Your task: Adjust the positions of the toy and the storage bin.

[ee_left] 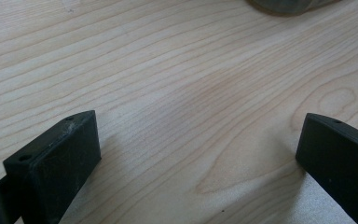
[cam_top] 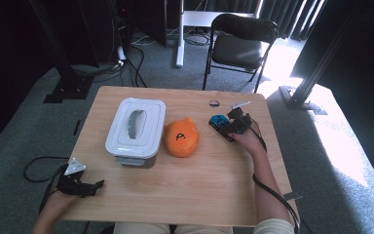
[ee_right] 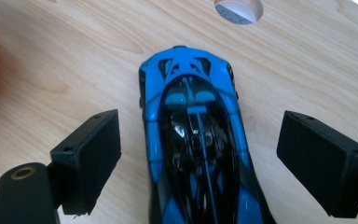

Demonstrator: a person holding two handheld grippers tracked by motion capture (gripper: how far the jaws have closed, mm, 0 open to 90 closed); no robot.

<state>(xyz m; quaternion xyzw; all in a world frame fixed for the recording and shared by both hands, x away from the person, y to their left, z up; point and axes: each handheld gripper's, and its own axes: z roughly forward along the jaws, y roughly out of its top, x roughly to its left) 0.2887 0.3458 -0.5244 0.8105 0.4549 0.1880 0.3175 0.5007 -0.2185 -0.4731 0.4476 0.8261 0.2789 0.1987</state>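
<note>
- Our right tongs (ee_right: 198, 158) stand released, jaws spread either side of the blue toy car (ee_right: 193, 140) without touching it.
- The car sits on the desk (cam_top: 199, 185) near its far right corner, beside the orange plush (cam_top: 181, 138).
- Our left tongs (ee_left: 198, 158) rest released at the desk's near left corner, nothing between the jaws.

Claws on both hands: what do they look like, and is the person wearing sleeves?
Both are black. The left claw carries a grey three-cornered plate on top. The right claw trails a black cable along the forearm. Up close, each has two blocky black pads with small holes at the corners. Forearms are bare; only a light sleeve edge shows at the bottom.
</note>
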